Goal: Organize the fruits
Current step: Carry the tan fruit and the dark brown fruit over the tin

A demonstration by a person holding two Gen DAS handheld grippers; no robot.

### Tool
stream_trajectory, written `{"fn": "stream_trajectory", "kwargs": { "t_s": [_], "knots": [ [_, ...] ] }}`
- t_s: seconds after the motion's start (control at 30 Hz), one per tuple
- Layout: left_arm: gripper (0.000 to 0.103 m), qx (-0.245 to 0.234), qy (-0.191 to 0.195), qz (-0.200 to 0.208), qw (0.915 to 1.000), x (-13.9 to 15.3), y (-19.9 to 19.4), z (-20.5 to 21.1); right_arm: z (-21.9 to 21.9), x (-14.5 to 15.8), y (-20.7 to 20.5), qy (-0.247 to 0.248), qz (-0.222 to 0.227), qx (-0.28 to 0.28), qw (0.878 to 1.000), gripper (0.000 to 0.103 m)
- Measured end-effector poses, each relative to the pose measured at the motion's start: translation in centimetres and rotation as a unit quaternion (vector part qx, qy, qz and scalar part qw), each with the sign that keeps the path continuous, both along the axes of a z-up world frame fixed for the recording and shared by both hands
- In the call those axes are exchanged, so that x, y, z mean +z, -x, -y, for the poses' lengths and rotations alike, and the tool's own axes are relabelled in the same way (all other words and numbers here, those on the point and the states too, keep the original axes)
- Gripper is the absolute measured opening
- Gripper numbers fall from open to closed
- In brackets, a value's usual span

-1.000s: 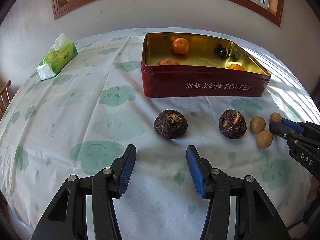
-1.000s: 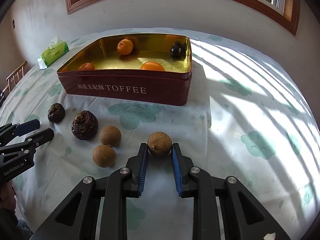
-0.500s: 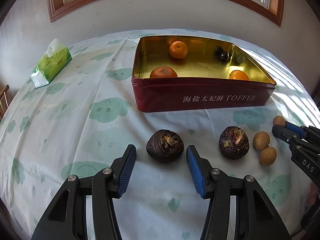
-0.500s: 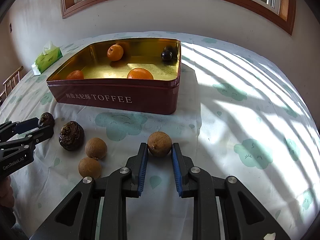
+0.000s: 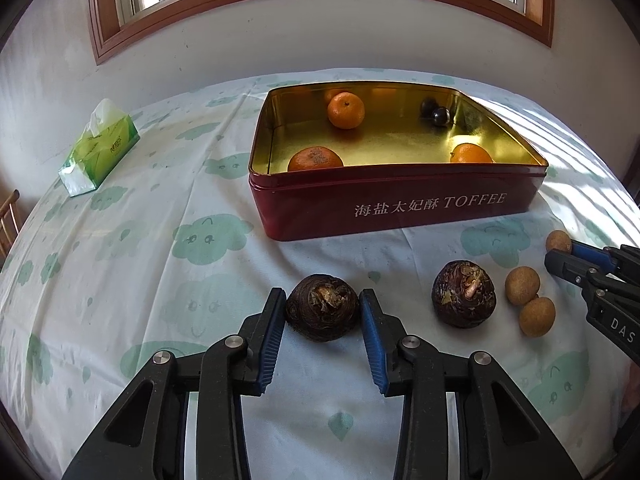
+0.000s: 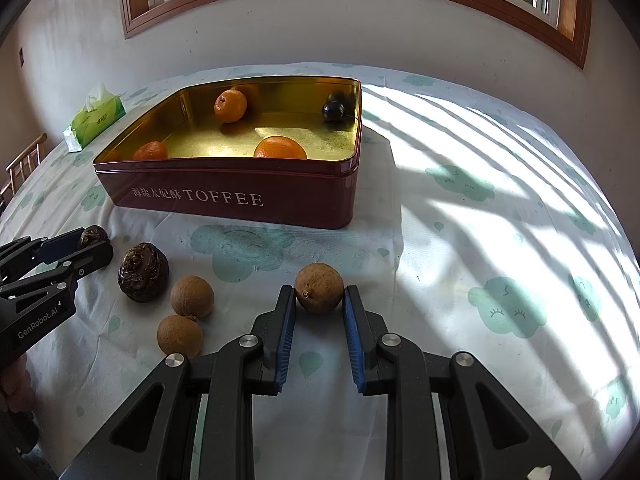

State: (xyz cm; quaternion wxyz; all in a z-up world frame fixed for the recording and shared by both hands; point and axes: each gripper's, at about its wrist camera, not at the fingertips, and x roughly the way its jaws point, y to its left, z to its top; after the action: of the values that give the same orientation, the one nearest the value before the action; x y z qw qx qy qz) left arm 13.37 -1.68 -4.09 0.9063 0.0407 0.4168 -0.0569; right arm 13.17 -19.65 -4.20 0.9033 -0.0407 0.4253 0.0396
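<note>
My left gripper (image 5: 322, 307) has closed around a dark water chestnut (image 5: 322, 307) on the tablecloth, its pads at the chestnut's sides. My right gripper (image 6: 319, 294) is shut on a brown longan (image 6: 319, 288) and holds it above the cloth. A second water chestnut (image 5: 464, 299) and two loose longans (image 5: 522, 285) (image 5: 537, 317) lie between the grippers. The red TOFFEE tin (image 5: 400, 208) stands behind them, open, with three oranges (image 5: 346, 110) and a dark round fruit (image 5: 440, 116) inside.
A green tissue pack (image 5: 100, 146) lies at the far left of the table. A wall with a wooden window frame (image 5: 104, 20) rises behind the table. A wooden chair (image 6: 20, 164) stands past the left edge.
My left gripper moved forward and closed its jaws onto the water chestnut. My right gripper stayed shut on the longan and rose with it.
</note>
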Motion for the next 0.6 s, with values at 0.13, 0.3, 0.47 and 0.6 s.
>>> {"fn": "stream_trajectory", "kwargs": {
  "t_s": [0.13, 0.3, 0.47, 0.6],
  "knots": [
    [0.038, -0.001, 0.003, 0.005, 1.0000, -0.09, 0.14, -0.14, 0.00, -0.01, -0.01, 0.000, 0.000, 0.000, 1.000, 0.022],
    [0.038, 0.001, 0.005, 0.009, 0.9999, -0.17, 0.35, -0.23, 0.01, -0.03, -0.01, 0.000, 0.000, 0.000, 1.000, 0.022],
    [0.038, 0.002, 0.009, 0.008, 0.9999, -0.20, 0.29, -0.32, -0.02, -0.02, -0.02, 0.002, 0.000, 0.000, 1.000, 0.022],
    [0.038, 0.002, 0.012, 0.008, 0.9999, -0.20, 0.30, -0.41, -0.09, 0.02, -0.05, 0.005, 0.001, 0.000, 1.000, 0.022]
  ]
}}
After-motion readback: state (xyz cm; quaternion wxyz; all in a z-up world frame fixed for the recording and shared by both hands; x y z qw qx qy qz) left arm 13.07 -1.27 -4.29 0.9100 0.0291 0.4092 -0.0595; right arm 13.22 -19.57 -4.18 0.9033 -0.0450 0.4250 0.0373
